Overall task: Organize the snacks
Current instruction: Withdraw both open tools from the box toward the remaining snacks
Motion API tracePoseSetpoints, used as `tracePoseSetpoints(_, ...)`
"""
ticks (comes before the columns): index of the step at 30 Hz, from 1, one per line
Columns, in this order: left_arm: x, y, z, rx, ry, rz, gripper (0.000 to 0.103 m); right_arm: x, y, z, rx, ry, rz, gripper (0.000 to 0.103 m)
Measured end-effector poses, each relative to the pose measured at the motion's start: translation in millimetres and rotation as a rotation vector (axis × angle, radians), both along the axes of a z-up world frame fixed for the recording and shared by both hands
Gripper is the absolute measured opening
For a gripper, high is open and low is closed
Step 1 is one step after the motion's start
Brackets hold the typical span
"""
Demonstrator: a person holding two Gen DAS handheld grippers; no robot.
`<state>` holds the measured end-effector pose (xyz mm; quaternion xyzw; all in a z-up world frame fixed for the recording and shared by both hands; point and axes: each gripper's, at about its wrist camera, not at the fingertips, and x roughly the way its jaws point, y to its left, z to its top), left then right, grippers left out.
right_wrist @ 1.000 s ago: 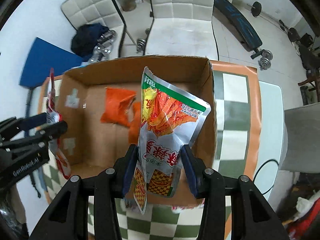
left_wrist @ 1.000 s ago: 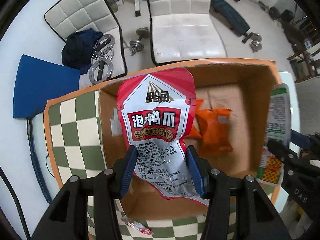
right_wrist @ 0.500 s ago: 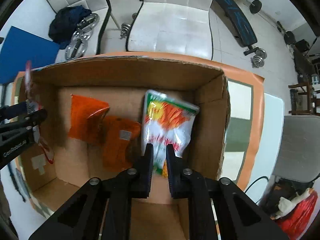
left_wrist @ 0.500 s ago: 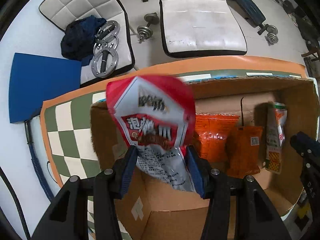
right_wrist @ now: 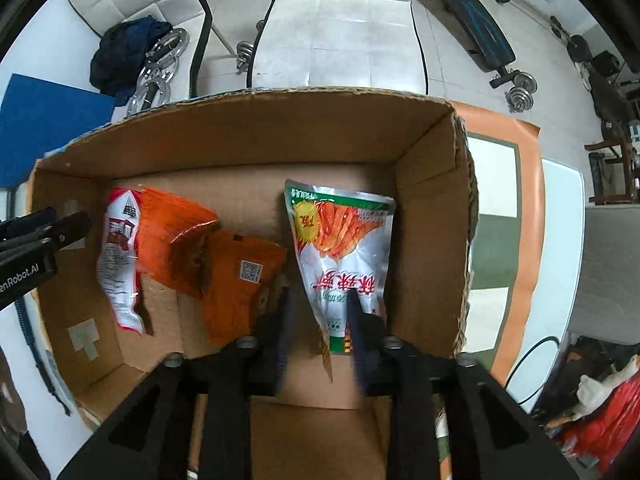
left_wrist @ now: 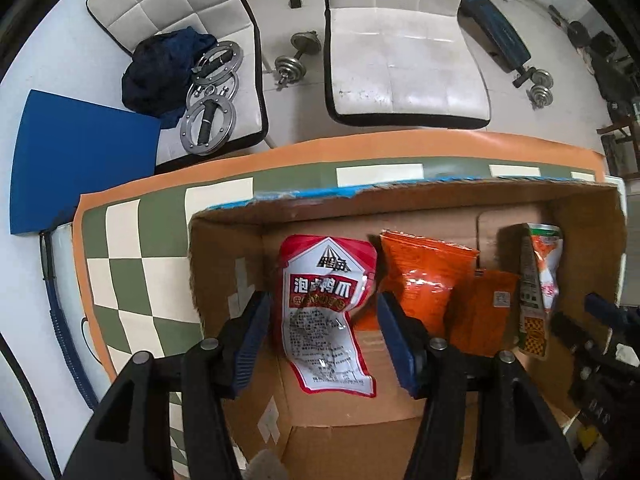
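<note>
Inside the cardboard box (left_wrist: 400, 208): all snacks.
Left gripper (left_wrist: 324, 336): jaws now spread, red pouch (left_wrist: 324, 312) released at the box's left end.
Right gripper (right_wrist: 320, 312): jaws parted, green-topped pouch (right_wrist: 340, 248) apparently freed by the box's right wall.
Orange packets (right_wrist: 224, 256): mid-box.
Meaning: both drops done.

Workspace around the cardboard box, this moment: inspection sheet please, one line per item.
Surface: checkered mat under the box.
Job's things: cardboard box holds red packet, two orange packets, green-topped packet.
Clutter: nothing seen on the mat.
Grippers: left gripper open around the red packet; right gripper open at the green-topped packet.
Cables: black cable beside the mat.
Surroundings: white chairs, dumbbells.
</note>
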<state>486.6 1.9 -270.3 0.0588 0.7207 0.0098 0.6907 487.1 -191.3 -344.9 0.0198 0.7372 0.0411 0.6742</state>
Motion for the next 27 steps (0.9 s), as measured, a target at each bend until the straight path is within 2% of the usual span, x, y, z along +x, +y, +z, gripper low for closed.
tracePoseSetpoints(2,-6,-1,9,-0.013,-0.019,-0.003,0.06,-3,-2,6,0.029,-0.009,-0.014,0.08)
tracePoseSetpoints(4,-14,-2,18,-0.033,-0.042,-0.007,0.077,-8,-4,13,0.049,-0.02,-0.029,0.082)
tracePoseSetpoints(8,-34,-4,41,-0.064,-0.097,-0.009,0.087,-24,-4,30,0.051,-0.056,-0.025,0.086)
tracePoseSetpoints(13,-61,-3,69,-0.108,-0.165,0.003,0.088,-50,2,59,0.062,-0.113,-0.015,0.088)
tracePoseSetpoints(18,-103,13,101,-0.173,-0.241,0.087,0.088,-81,6,95,0.102,-0.187,-0.022,0.089)
tracePoseSetpoints(21,-147,33,114,-0.183,-0.293,0.161,0.088,-114,11,115,0.135,-0.231,-0.01,0.09)
tracePoseSetpoints(24,-193,58,110,-0.169,-0.309,0.249,0.088,-152,20,122,0.157,-0.243,0.012,0.09)
tracePoseSetpoints(27,-242,88,86,-0.173,-0.261,0.344,0.088,-192,28,113,0.189,-0.217,0.019,0.091)
